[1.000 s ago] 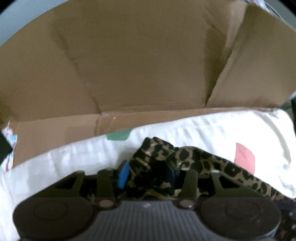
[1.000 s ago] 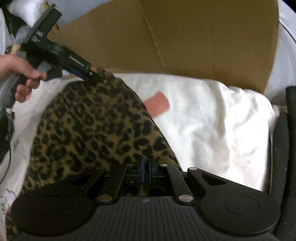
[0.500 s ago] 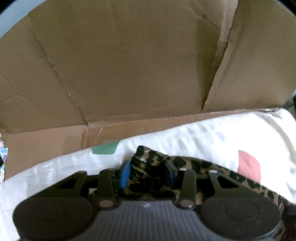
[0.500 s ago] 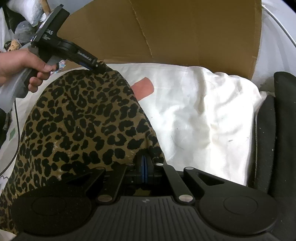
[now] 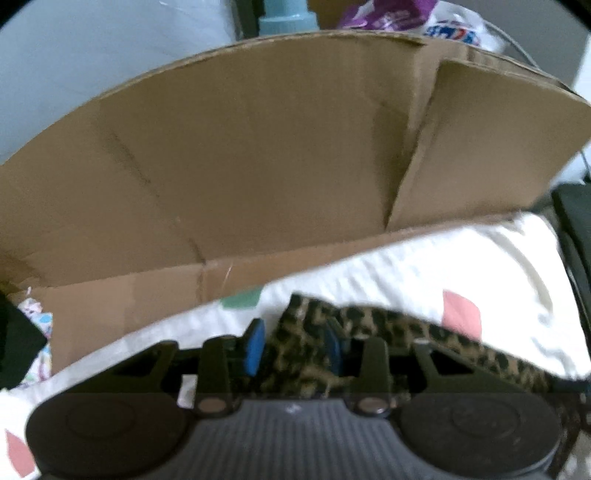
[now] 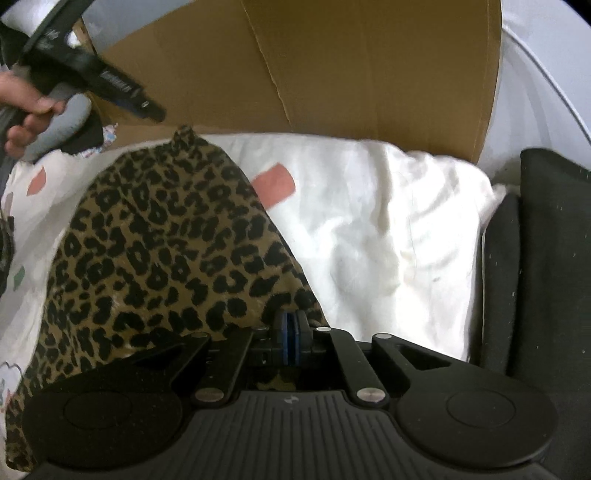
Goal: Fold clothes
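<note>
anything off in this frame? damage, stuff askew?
Mostly normal. The cardboard backdrop is creased, one panel split along a fold. The white sheet is rumpled. The leopard-print garment has a bunched corner poking up near the left gripper, which is open around it; the right gripper is shut on its near edge.

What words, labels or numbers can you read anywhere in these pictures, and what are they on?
No text here reads clearly.
White print on the left gripper body: too blurred to read.
Blue and red print on the plastic bag behind the cardboard: too blurred to read.
Small white mark on the right gripper base: a logo, not letters.
Leopard garment and sheet: no text.
</note>
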A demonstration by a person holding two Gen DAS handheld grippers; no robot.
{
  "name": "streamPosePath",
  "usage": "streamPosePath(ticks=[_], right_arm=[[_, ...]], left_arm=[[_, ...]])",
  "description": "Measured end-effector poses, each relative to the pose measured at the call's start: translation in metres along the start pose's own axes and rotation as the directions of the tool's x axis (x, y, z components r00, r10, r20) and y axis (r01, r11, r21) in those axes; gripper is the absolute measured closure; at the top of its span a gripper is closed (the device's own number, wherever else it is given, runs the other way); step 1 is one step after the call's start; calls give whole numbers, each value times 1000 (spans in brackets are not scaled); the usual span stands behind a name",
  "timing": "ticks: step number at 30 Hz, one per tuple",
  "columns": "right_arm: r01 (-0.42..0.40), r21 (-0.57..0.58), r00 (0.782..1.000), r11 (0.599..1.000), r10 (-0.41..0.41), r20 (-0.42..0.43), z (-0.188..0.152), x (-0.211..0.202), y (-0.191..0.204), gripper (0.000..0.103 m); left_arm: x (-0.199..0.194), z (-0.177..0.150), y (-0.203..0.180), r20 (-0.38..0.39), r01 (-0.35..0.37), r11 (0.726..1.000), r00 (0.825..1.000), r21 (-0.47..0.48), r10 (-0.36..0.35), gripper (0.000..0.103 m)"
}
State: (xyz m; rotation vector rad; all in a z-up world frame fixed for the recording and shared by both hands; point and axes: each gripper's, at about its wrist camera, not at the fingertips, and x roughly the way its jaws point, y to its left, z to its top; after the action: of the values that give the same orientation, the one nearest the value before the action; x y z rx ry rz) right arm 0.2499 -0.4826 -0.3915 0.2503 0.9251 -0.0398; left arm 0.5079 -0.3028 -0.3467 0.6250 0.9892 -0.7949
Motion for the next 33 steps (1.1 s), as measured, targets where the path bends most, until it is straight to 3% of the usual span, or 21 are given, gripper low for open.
streamPosePath(ticks=[8, 10, 12, 19, 25, 30, 33], right_arm=[[-60, 15, 998, 998, 60, 18, 4, -3, 17, 94], [-56, 23, 998, 998, 56, 12, 3, 0, 21, 90], [-53, 33, 999, 998, 52, 8, 2, 3, 23, 79], [-26, -1, 999, 1000, 26, -30, -3, 16, 29, 71], [-4, 10, 1000, 1000, 4, -30, -8, 13, 15, 71], [-9, 15, 1000, 1000, 9, -28, -13, 9, 10, 71], [-7, 12, 1000, 1000, 8, -28, -17, 7, 9, 71]], left_arm=[[-6, -51, 9, -70, 70, 997, 995, -11, -71, 67], [1, -61, 5, -76, 91, 996, 993, -15, -92, 67], [13, -67, -1, -97, 90, 996, 991, -23, -92, 67], [47, -73, -16, -114, 44, 998, 992, -44, -49, 58], [40, -69, -15, -127, 33, 999, 991, -30, -37, 59], [17, -67, -12, -86, 44, 999, 995, -32, -46, 60], [24, -66, -18, -77, 43, 999, 996, -34, -45, 50]])
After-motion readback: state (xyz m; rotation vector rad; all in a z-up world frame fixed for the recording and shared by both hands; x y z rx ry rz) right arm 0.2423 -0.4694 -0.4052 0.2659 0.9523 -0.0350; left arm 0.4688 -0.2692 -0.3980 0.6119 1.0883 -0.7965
